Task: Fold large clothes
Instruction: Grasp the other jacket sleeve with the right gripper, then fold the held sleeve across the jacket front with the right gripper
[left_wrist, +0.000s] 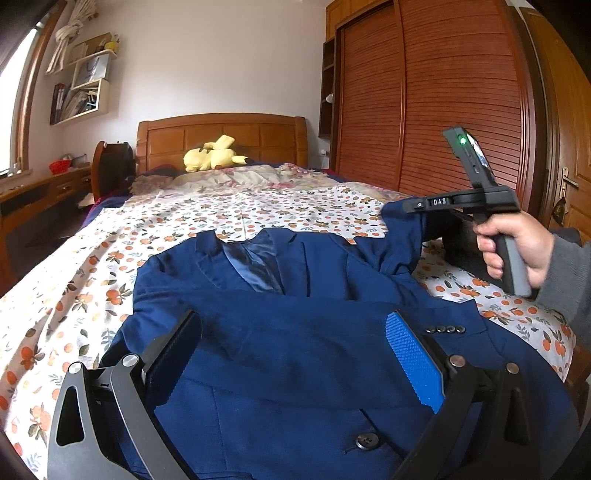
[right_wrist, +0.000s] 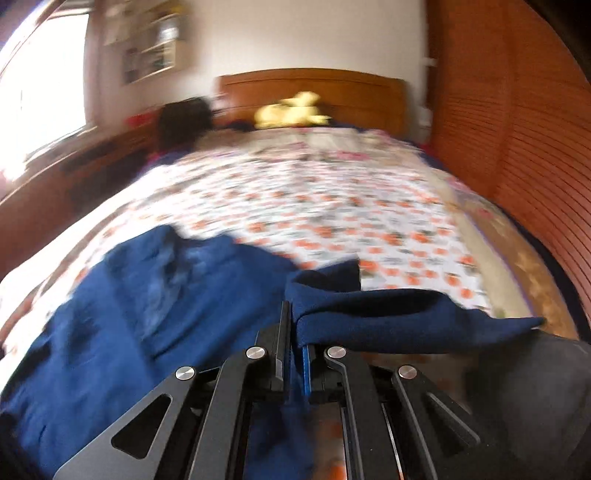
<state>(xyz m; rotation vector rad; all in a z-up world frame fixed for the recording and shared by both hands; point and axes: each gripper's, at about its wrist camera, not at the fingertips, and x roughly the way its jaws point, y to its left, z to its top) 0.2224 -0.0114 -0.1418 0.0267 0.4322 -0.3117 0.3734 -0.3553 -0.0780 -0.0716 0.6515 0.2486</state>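
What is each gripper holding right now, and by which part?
The right gripper is shut on the blue jacket, pinching its sleeve and lifting it off the bed. The left gripper is open above the jacket's front, holding nothing.

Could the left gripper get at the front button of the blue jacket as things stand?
Probably yes. The left gripper hangs open just above the blue jacket, and the front button lies uncovered between its fingers. The right gripper, shut on the sleeve, is off to the side.
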